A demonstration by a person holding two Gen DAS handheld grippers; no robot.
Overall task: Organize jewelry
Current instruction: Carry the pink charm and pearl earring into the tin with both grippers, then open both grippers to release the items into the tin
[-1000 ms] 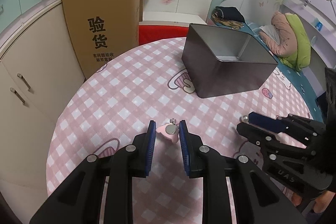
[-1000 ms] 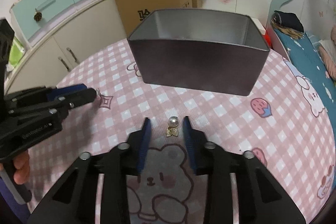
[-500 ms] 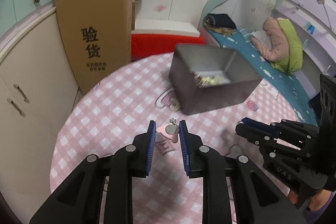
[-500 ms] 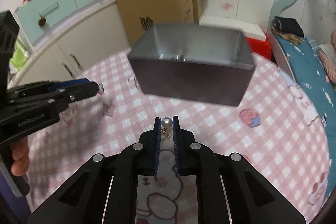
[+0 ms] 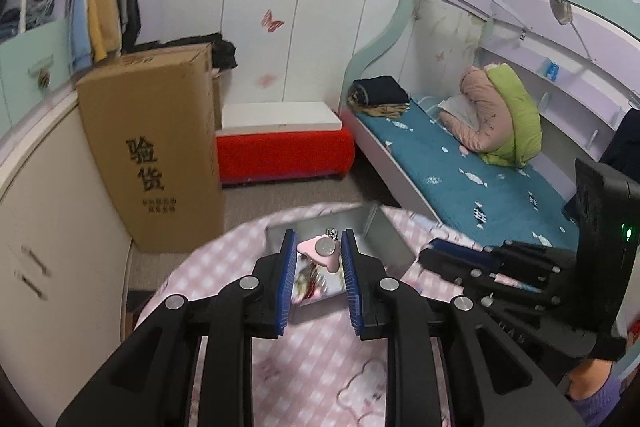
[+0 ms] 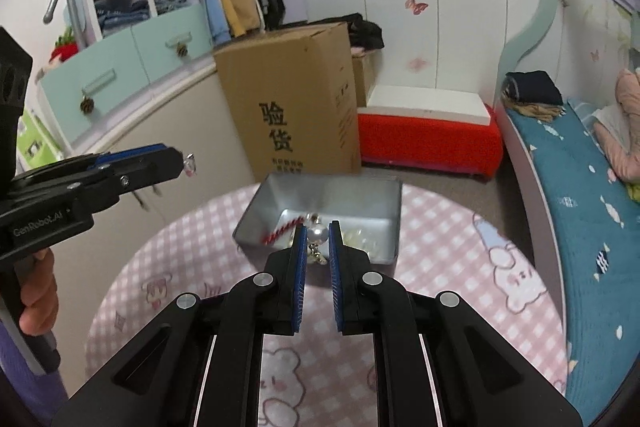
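So both grippers are now lifted off the table, left gripper (image 5: 318, 255) clamping the pink charm (image 5: 320, 251), right gripper (image 6: 318, 241) pinching the pearl earring (image 6: 318, 234), over the tin (image 6: 390, 217), ready to drop.

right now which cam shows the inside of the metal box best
The right wrist view: it looks down into the metal box, showing jewelry on its floor. In the left wrist view the left gripper and its pink charm block most of it.

tablecloth (image 6: 440, 239): pink-white check | tin (image 6: 260, 211): silver-grey | charm (image 5: 314, 251): pink | bead (image 6: 318, 234): pearl-white | pads (image 6: 301, 275): blue
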